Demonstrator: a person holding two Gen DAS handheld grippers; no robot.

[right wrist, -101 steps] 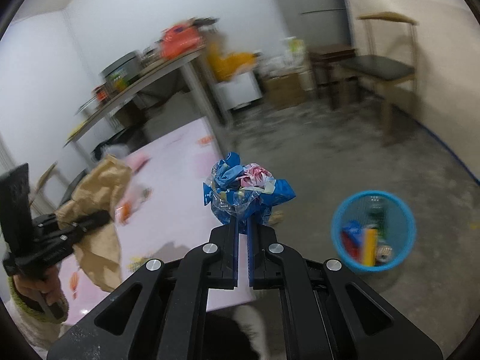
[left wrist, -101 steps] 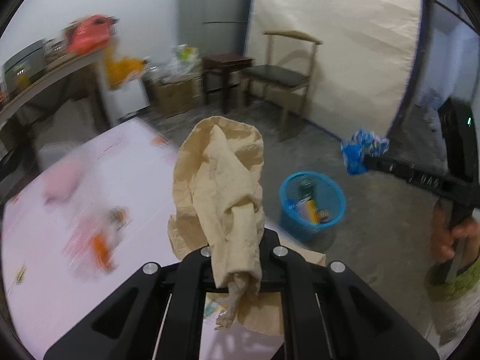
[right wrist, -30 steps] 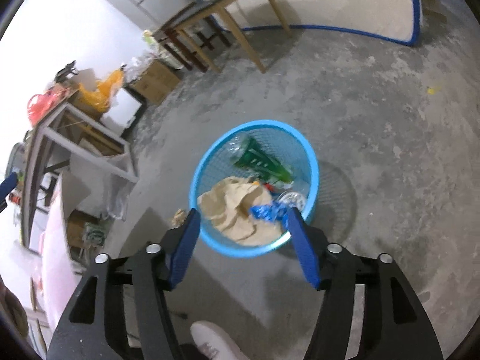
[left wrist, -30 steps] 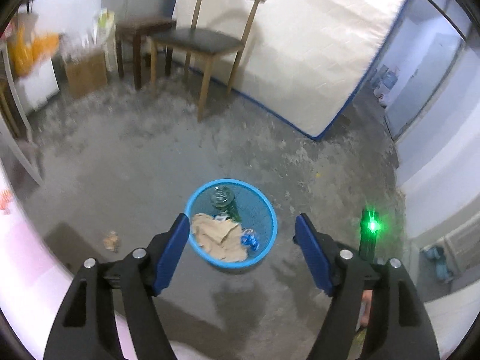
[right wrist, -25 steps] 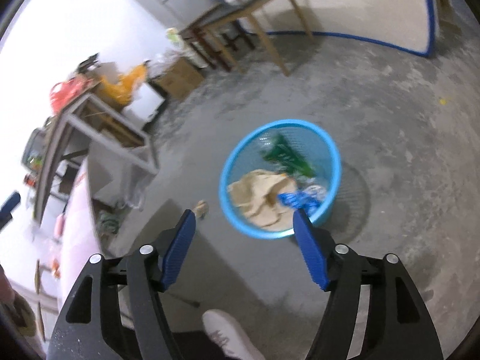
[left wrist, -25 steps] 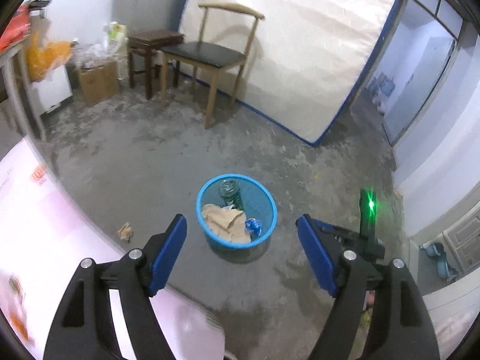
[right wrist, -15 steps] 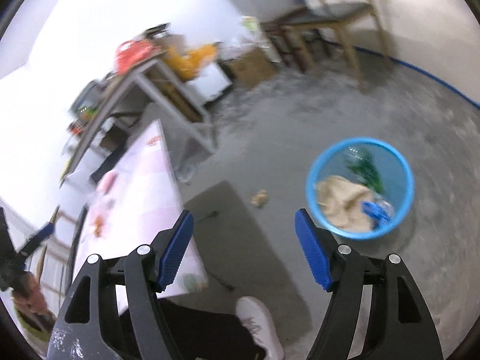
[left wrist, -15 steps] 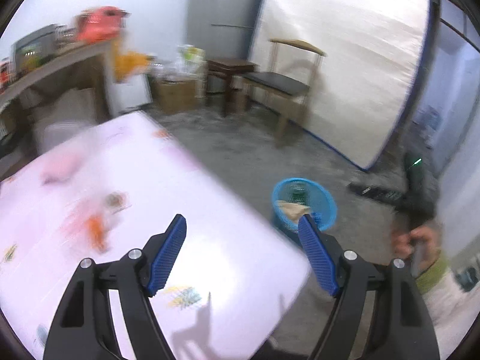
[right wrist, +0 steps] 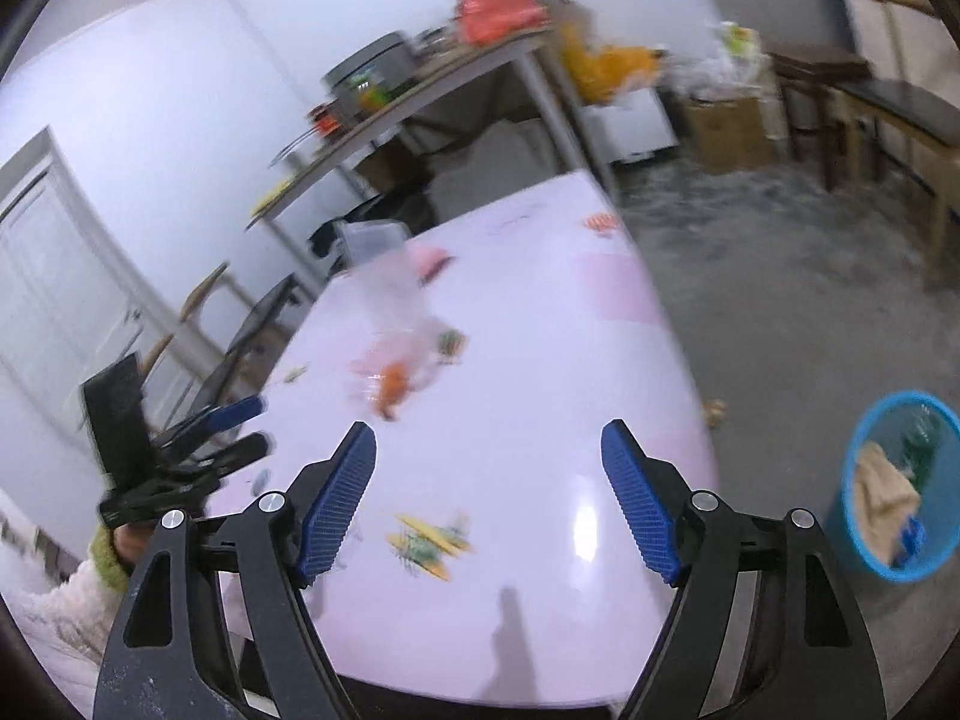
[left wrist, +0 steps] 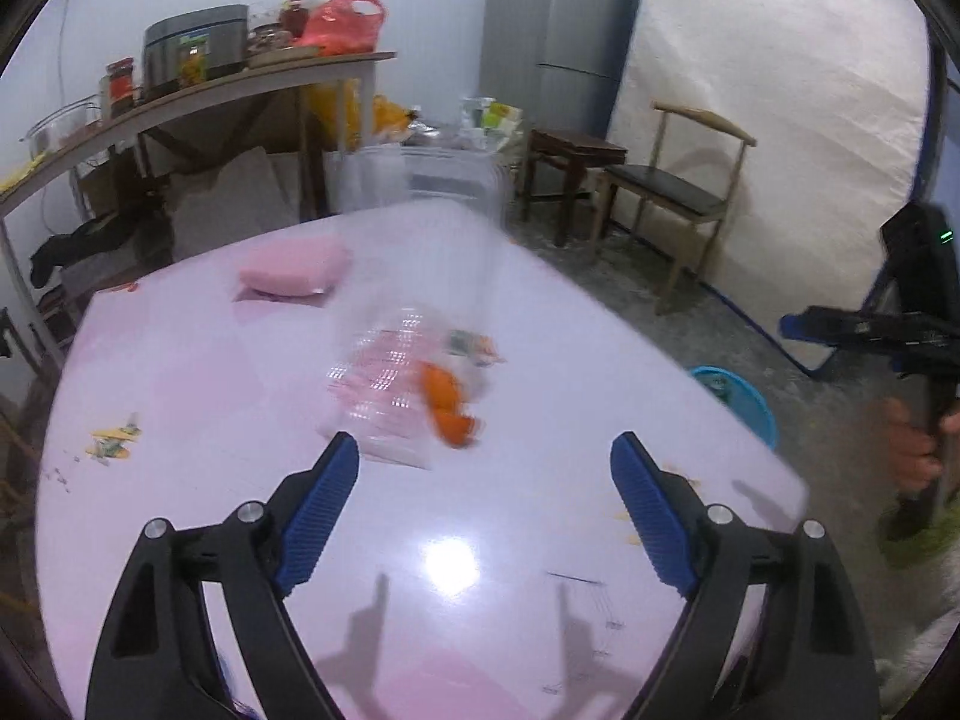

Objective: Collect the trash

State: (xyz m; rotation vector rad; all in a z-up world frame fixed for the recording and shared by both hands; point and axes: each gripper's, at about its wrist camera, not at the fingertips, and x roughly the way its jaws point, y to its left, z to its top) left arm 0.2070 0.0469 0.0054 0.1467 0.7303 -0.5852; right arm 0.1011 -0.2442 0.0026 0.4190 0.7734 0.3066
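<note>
Both claws have swung away from the bin and I am looking across the tabletop (left wrist: pixel 198 372) again. My left gripper (left wrist: pixel 483 516) is released, its jaws opening with nothing between them; my right gripper (right wrist: pixel 489 501) is the same, opening and empty. That tells me the last drop is finished and I am back for more trash.

The blue bin (right wrist: pixel 894 498) stands on the floor off the tabletop's right edge, and from the right wrist I can see the brown paper (right wrist: pixel 882 495) and a blue wrapper (right wrist: pixel 909 534) lying inside it. What is left to collect sits near the middle of the tabletop: a clear plastic bag (left wrist: pixel 390 372) with an orange scrap (left wrist: pixel 447 411) touching its right side. A pink pad (left wrist: pixel 294 267) lies toward the far edge; I cannot tell whether it counts as trash.

Compared with a few seconds ago, when the left claw was clenched on the brown paper and the right on the blue wrapper, both are now free. A second ago both cameras looked straight down at the bin; now it sits at the edge of each view.
</note>
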